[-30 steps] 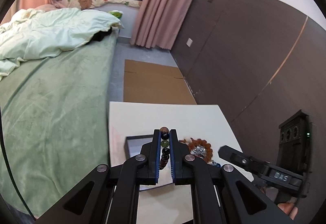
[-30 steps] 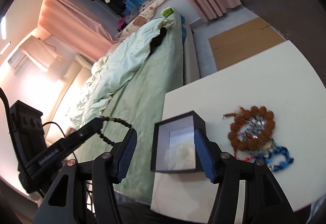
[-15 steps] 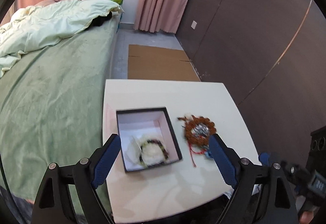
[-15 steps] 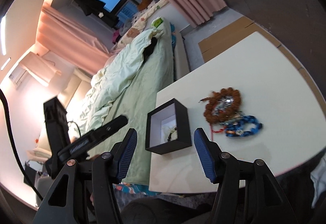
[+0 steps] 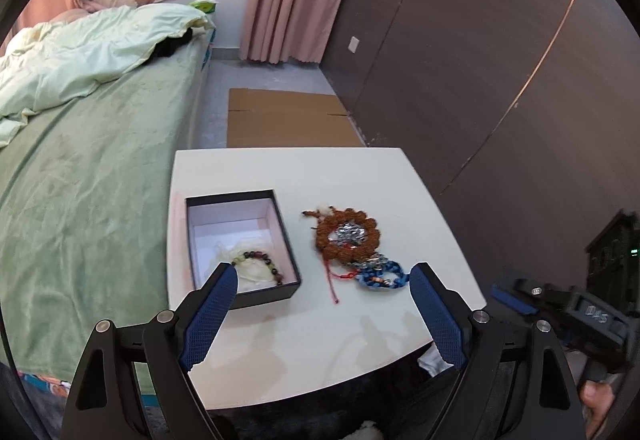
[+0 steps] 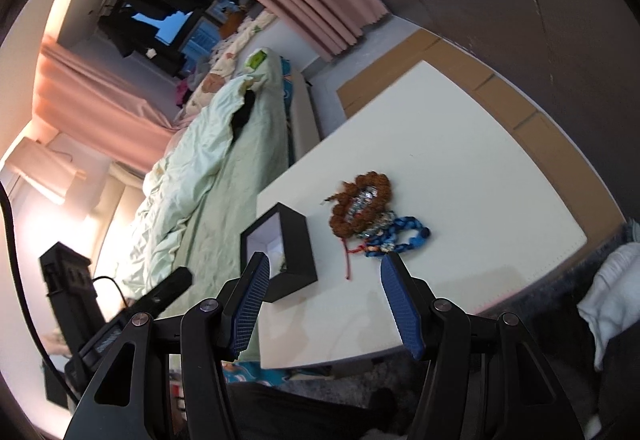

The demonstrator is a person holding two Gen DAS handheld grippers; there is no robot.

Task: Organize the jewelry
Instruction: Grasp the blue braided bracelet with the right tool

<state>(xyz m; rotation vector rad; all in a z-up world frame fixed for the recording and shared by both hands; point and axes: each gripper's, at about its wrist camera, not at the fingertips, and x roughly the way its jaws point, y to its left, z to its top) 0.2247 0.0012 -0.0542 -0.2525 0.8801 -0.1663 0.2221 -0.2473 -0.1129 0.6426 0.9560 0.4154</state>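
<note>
While both hovered above the worktop's (image 5: 280, 340) near edge:
Left gripper (image 5: 324, 276): jaws wide, empty.
Right gripper (image 6: 324, 272): jaws wide, empty.
Beaded bracelet (image 5: 262, 264): inside black box (image 5: 286, 240), 11 o'clock.
Bracelet pile (image 5: 352, 244): 1 o'clock, beside the box.

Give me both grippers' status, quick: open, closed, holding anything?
Left gripper: open, holding nothing; the beaded bracelet lies in the black box.
Right gripper: open, holding nothing.
</note>
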